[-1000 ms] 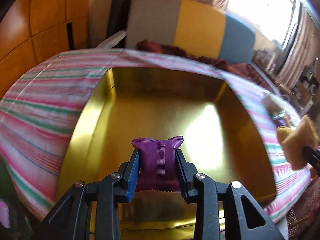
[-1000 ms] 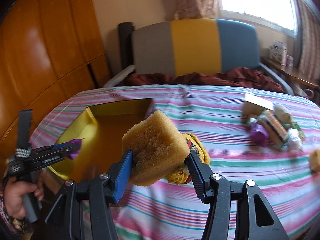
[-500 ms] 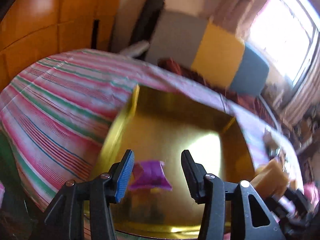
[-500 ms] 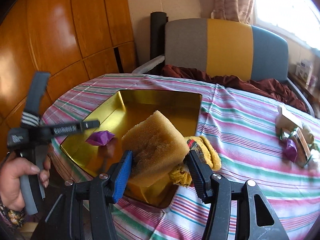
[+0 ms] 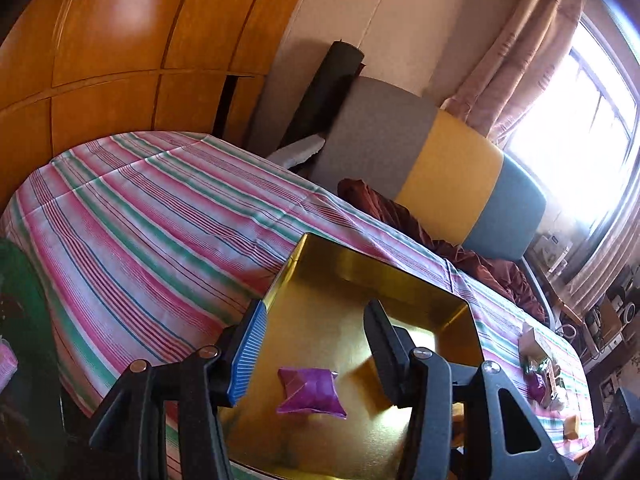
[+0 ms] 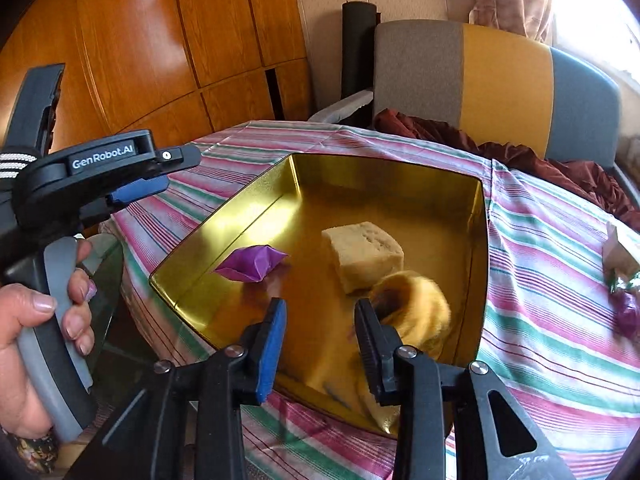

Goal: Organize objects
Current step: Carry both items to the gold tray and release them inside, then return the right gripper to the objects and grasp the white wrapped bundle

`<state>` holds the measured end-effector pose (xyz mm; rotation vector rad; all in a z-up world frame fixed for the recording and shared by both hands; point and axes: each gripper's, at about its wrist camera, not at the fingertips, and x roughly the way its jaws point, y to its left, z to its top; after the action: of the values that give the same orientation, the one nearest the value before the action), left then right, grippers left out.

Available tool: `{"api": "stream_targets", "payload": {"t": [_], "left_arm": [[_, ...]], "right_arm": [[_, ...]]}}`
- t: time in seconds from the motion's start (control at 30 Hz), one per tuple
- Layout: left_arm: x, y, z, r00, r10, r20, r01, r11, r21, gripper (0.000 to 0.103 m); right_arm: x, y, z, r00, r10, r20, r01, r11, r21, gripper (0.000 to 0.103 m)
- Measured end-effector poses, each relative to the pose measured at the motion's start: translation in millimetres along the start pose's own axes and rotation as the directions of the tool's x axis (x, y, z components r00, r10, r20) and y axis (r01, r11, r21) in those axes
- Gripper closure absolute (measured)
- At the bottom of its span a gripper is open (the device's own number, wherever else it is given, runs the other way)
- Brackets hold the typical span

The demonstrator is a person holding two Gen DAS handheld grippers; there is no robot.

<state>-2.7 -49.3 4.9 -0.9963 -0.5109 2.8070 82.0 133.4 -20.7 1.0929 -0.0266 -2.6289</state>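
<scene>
Right wrist: sponge lies beyond empty right claw.

The left tongs stand with their jaws spread wide apart and nothing between them, one finger faced with a blue ribbed pad and the other black. The right tongs are likewise parted and hold nothing, the blue-padded finger on the left and the black one on the right. In the right wrist view the person's left hand wraps the grey grip of the left tongs, fingers curled round its front.
</scene>
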Motion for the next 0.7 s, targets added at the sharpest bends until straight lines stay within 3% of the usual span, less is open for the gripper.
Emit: {"api": "stream_targets", "payload": {"t": [0.37, 0.53, 0.7], "left_arm": [[2.8, -36.6, -21.6, 0.992, -0.111, -0.056, 0.116, 0.989, 0.088, 0.043], [0.2, -62.7, -36.2, 0.978, -0.181, -0.099, 0.195, 0.969, 0.150, 0.043], [-5.4, -89.6, -50.1, 0.961, -0.240, -0.137, 0.265, 0.941, 0.208, 0.043]], "right_arm": [[-25.5, -32.9, 0.5, 0.995, -0.083, 0.051, 0.080, 0.995, 0.060, 0.046], [-40.9, -66.0, -6.3, 0.984, -0.166, 0.063, 0.158, 0.981, 0.110, 0.034], [-57.6, -115.0, -23.1, 0.962, -0.269, 0.050, 0.256, 0.949, 0.185, 0.028]]}}
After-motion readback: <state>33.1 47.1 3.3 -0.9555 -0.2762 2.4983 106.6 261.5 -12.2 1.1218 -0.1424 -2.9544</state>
